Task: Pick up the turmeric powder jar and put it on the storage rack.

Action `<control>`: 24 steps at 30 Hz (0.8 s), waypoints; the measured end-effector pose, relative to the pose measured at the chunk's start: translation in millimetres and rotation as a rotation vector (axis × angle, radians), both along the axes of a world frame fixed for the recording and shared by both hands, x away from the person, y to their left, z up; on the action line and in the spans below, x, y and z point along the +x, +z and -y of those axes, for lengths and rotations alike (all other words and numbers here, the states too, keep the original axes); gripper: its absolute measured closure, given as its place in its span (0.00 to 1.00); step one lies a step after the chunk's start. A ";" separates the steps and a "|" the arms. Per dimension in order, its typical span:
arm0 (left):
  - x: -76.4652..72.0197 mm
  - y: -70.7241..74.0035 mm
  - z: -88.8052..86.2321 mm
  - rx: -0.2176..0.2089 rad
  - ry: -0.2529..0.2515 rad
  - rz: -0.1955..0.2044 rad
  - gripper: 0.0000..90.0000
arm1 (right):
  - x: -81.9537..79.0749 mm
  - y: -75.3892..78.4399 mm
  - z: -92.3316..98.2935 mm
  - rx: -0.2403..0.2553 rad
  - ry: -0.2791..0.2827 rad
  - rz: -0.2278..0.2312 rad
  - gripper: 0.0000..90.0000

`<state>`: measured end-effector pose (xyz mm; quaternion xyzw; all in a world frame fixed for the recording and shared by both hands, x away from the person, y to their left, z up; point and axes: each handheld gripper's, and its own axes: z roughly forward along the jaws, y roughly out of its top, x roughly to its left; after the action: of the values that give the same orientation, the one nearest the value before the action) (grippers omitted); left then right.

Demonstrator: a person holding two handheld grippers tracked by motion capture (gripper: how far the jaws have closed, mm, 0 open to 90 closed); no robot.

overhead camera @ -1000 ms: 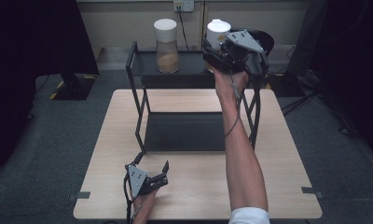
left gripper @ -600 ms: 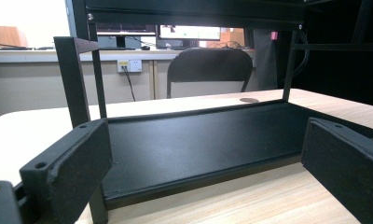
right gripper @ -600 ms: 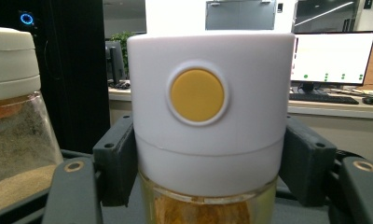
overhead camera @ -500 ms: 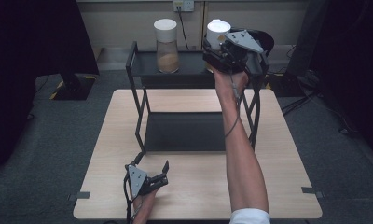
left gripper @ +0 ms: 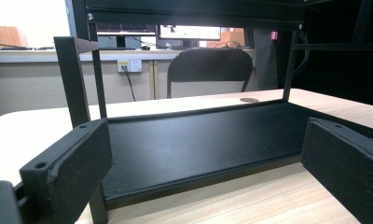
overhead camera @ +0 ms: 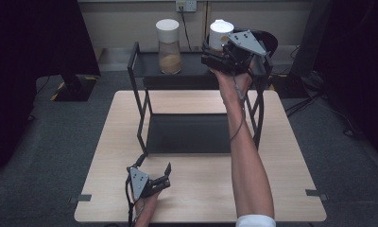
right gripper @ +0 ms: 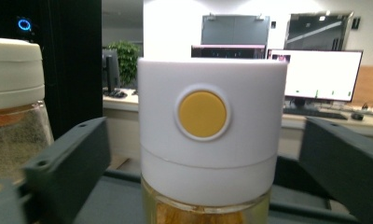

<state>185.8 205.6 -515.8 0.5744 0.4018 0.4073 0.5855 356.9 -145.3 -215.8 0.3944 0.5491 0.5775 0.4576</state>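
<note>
At upper right, our right gripper [overhead camera: 214, 51] has just spread its jaws around the white-lidded jar [right gripper: 211, 140] on the rack's top shelf [overhead camera: 192, 71]; withdrawing crookedly could topple it.

My right claw [overhead camera: 214, 53] has just been opening and now brackets the white-lidded jar [right gripper: 211, 135] on the rack's top shelf [overhead camera: 196, 71], a gap on each side. The second jar [overhead camera: 168, 45] stands well apart to its left. The lower shelf [overhead camera: 187, 133] lies bare (posts at the corners), facing my left claw [overhead camera: 159, 176].
</note>
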 end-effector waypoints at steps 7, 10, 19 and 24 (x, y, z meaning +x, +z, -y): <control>0.0 0.1 0.2 0.000 0.001 0.000 0.01 | -4.9 -5.1 3.7 0.019 0.014 0.018 0.00; -0.1 0.0 0.3 -0.001 0.001 0.000 0.01 | -8.5 -7.4 5.4 0.031 0.018 0.026 0.00; 0.0 -0.2 0.5 -0.003 0.001 0.000 0.01 | -19.9 -16.2 9.9 0.051 0.027 0.043 0.00; 0.0 -0.3 0.6 -0.003 0.002 0.001 0.01 | -28.0 -19.1 12.4 0.057 0.026 0.047 0.00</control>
<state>185.8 205.0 -516.1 0.5731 0.4027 0.4074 0.5861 328.9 -157.7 -234.8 0.3865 0.5267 0.6078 0.4515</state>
